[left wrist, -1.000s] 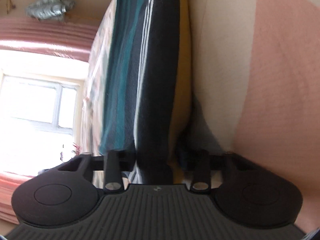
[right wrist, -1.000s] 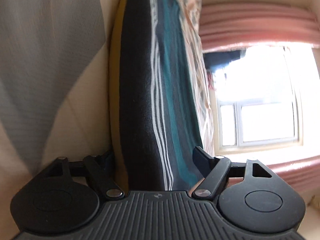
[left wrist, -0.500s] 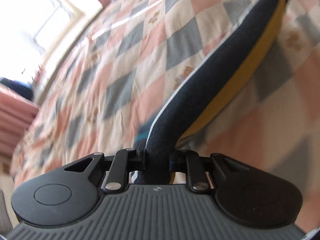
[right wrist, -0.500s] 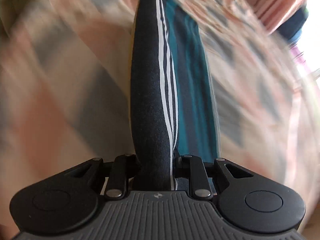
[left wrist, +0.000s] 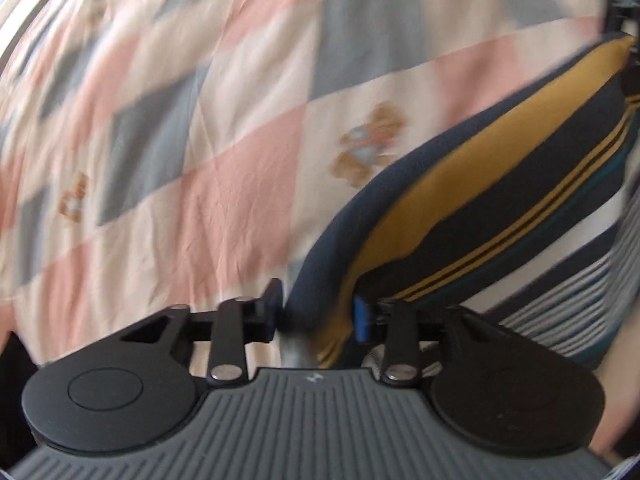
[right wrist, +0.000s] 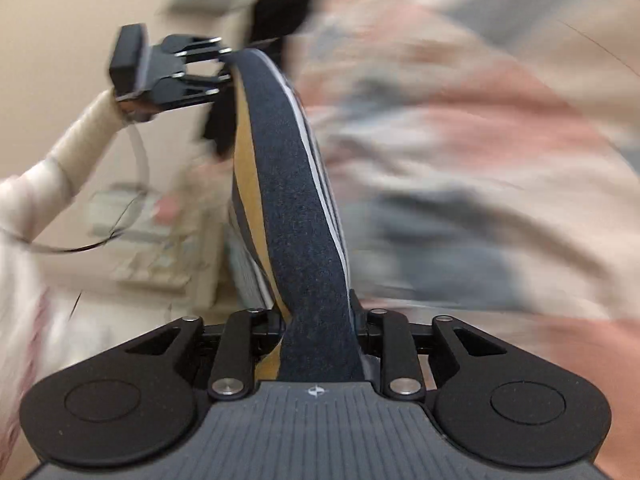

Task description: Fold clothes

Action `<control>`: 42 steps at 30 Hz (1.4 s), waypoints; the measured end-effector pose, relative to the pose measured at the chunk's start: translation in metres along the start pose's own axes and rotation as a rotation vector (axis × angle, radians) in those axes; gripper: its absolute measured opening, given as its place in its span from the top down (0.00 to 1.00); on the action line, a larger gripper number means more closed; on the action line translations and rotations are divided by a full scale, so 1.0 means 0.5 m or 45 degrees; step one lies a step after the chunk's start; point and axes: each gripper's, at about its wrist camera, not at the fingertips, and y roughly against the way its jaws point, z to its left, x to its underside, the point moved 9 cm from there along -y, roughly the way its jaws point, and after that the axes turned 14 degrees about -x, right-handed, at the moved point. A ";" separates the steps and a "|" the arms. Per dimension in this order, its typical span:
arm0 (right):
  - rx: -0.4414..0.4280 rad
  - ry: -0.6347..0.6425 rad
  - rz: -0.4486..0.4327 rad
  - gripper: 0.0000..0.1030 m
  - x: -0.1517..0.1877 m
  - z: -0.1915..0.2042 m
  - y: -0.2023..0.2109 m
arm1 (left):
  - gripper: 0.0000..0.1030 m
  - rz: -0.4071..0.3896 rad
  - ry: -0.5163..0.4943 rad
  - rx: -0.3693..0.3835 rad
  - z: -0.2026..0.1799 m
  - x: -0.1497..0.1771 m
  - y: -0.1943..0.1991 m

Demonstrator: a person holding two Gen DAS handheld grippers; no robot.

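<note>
A striped garment (left wrist: 492,196) in navy, mustard, teal and white hangs stretched between my two grippers above the checked bed cover (left wrist: 224,128). My left gripper (left wrist: 318,312) is shut on one end of its navy edge. My right gripper (right wrist: 318,324) is shut on the other end of the garment (right wrist: 296,208). In the right wrist view the left gripper (right wrist: 224,68) shows at the top left, held by a hand in a cream sleeve. Both views are blurred by motion.
The bed cover (right wrist: 480,160) with pink, grey and cream diamonds fills most of both views. A beige wall (right wrist: 60,20) and pale blurred objects (right wrist: 148,240) lie at the left of the right wrist view.
Both grippers have swung down from facing the window to facing the bed, carrying the garment. The garment edge has turned from vertical to slanting over the cover.
</note>
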 end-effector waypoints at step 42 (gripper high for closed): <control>1.050 1.076 0.023 0.48 0.170 0.075 -0.040 | 0.70 -0.155 1.108 -0.412 -0.425 0.276 0.364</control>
